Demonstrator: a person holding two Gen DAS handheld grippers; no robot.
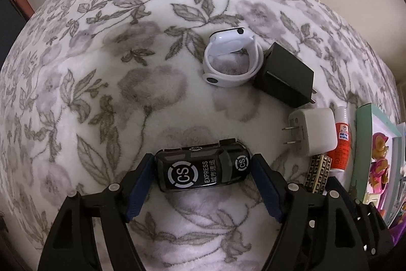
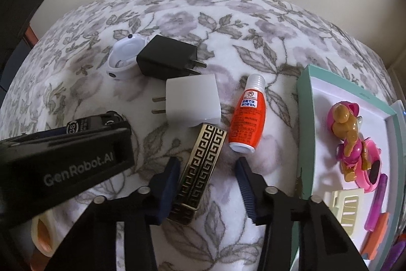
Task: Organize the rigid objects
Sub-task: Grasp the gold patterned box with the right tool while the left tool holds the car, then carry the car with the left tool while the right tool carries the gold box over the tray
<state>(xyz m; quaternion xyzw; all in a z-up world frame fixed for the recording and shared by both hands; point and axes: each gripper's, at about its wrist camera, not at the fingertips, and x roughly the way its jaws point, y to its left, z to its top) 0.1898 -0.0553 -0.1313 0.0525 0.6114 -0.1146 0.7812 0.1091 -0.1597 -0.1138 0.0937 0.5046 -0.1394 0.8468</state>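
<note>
My left gripper (image 1: 203,163) has its fingers on both ends of a black toy van marked "CS EXPRESS" (image 1: 200,166), which rests on the floral blanket (image 1: 101,67). My right gripper (image 2: 206,166) is open around a black and gold patterned bar (image 2: 200,169); the left finger is at the bar, the right finger stands apart. An orange bottle (image 2: 244,118), a white plug adapter (image 2: 192,100), a black plug adapter (image 2: 165,56) and a white smartwatch (image 2: 123,55) lie beyond. The van also shows partly behind the left gripper body (image 2: 63,156).
A teal-rimmed white tray (image 2: 304,93) at the right holds a pink toy figure (image 2: 352,133), a cream comb-like piece (image 2: 347,207) and purple and orange pieces. A wall rises behind the blanket. A peach-coloured object (image 2: 43,233) lies at the lower left.
</note>
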